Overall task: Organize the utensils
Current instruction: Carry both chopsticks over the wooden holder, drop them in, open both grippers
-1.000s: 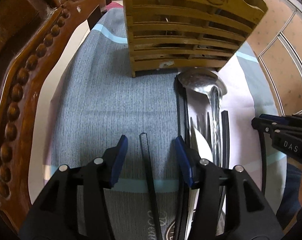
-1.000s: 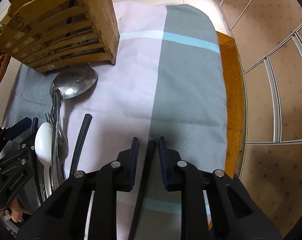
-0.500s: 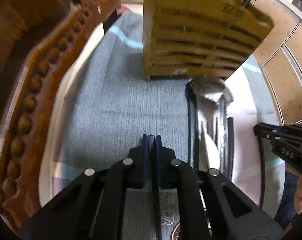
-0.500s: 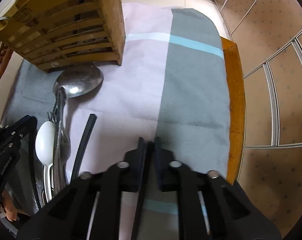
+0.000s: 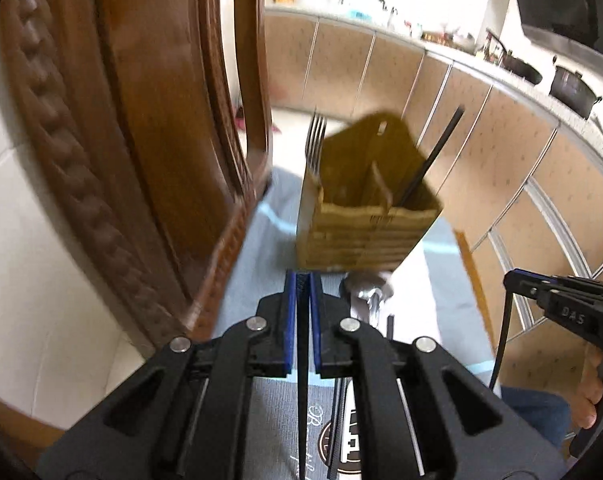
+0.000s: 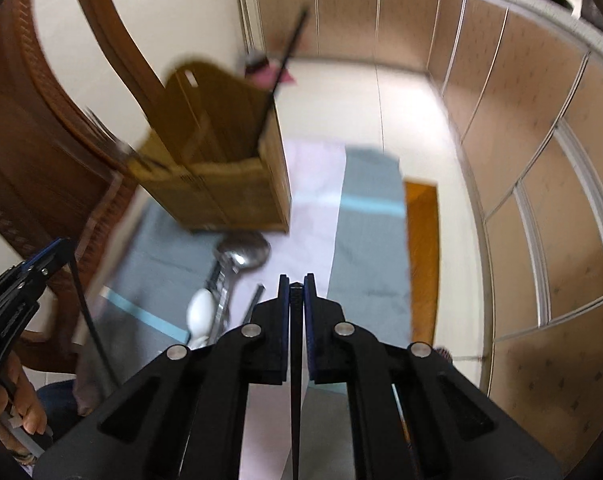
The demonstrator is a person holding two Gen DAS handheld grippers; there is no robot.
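Left black two-finger gripper (image 5: 301,280) and right black two-finger gripper (image 6: 297,282) each clench a thin black chopstick (image 5: 302,380) (image 6: 295,400) — raised above the table's cloth, short of the slatted bamboo utensil holder (image 5: 361,216) near its far edge

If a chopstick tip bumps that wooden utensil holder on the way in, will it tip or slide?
The wooden utensil holder looks tall for its base, so a knock near the rim could rock it. It stands on the cloth mat, which probably resists sliding. Only a fork and a black chopstick stand inside, so likely light.
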